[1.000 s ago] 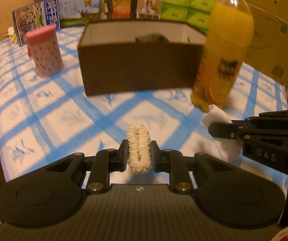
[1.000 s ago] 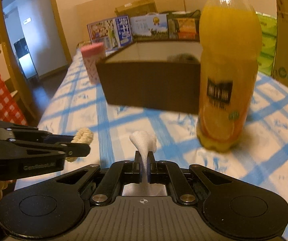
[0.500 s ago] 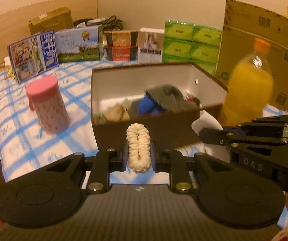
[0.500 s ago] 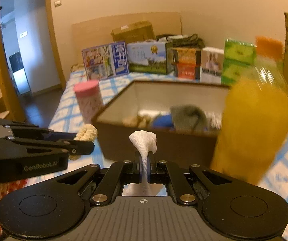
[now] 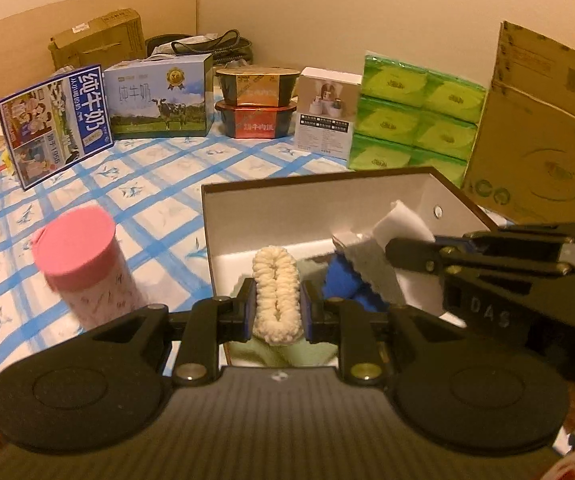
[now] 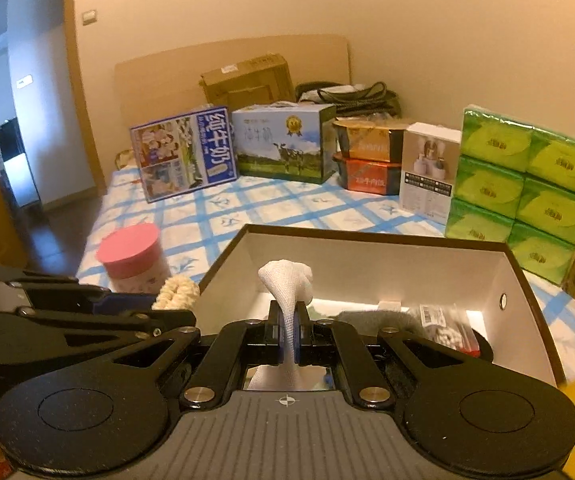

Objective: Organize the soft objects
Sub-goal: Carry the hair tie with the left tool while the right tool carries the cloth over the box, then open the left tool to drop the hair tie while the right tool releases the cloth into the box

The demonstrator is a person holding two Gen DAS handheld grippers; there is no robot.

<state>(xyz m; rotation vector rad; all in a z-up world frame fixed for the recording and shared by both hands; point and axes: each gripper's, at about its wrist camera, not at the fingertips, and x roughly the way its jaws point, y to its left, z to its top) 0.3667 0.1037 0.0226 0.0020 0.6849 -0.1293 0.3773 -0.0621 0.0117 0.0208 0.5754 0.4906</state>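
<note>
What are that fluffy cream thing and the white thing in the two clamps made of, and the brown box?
The cream scrunchie looks like plush chenille yarn: soft bumpy loops, matte. The white cloth looks like gauze or thin woven cotton: a fine grid weave shows, and it crumples limply. The box seems to be stiff cardboard, with a brown outside, a smooth white lining and sharp straight edges.

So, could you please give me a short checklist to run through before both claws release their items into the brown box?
1. Left claw grips the cream braided loop: ok.
2. Right claw grips the white gauze cloth: ok.
3. Brown box is open: ok.
4. Both items are past the box's near rim: cannot tell.
5. Room remains beside the grey cloth and blue item already inside: ok.
6. Pink-lidded canister stands outside the box: ok.
</note>
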